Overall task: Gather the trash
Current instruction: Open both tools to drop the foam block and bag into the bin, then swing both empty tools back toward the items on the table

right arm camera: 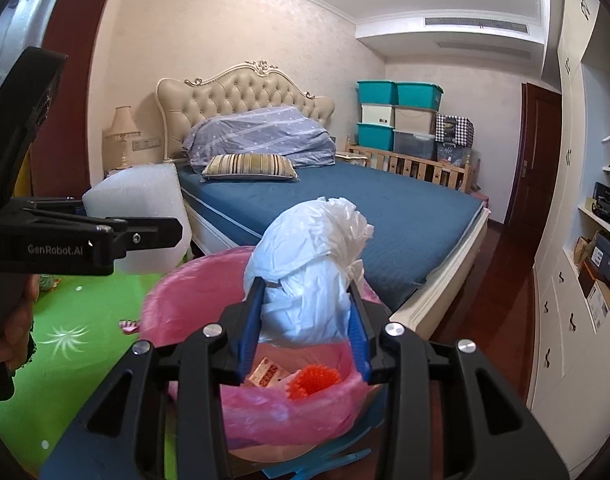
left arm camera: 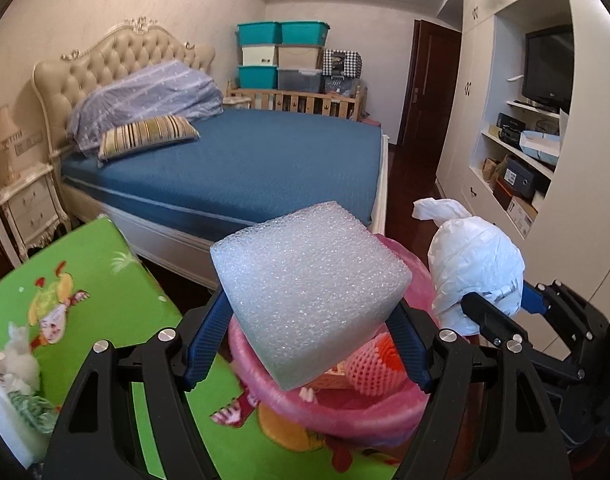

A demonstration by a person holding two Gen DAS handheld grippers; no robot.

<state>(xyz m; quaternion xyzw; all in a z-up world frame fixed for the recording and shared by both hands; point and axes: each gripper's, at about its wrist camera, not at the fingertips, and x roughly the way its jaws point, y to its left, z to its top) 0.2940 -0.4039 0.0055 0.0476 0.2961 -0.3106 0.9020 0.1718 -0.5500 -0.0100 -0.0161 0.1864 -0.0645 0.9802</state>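
Above the bin [right arm camera: 173, 304], both tongs apparently grip trash.

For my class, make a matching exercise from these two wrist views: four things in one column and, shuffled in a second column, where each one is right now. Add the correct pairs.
Column 1
1. foam block
2. white plastic bag
3. orange net
4. striped pillow

Column 2
A. lying on the blue bed
B. gripped in the right claw
C. inside the pink-lined bin
D. gripped in the left claw

Pairs: 1-D, 2-B, 3-C, 4-A
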